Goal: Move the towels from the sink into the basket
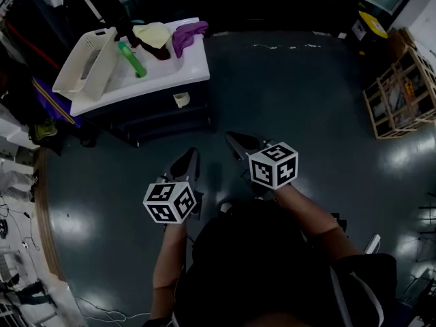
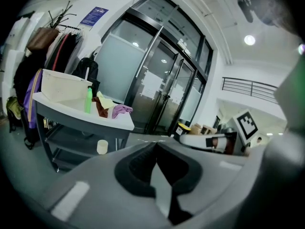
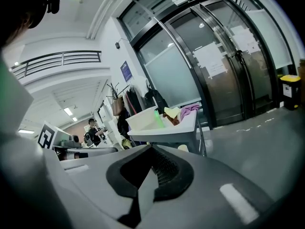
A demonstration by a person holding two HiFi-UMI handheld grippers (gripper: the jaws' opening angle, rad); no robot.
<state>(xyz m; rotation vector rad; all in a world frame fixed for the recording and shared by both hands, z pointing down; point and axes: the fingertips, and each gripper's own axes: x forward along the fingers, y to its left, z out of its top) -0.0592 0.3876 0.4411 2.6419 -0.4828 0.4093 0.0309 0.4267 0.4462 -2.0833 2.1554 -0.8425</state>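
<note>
Head view: left gripper (image 1: pixel 187 162) and right gripper (image 1: pixel 242 144), both closed and empty, well apart from the sink (image 1: pixel 194 67), where towels (image 1: pixel 153 34) lie beside the basket (image 1: pixel 102 61). Only gripper views show glass doors (image 2: pixel 157 87). The basin is indistinct.

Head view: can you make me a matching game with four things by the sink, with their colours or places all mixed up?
Things:
1 basket
2 bottle
3 cup
4 rightmost towel

Matches:
A purple
B on the shelf below the sink top
C green
D at the left end of the sink top

Pairs: 1-D, 2-C, 3-B, 4-A
</note>
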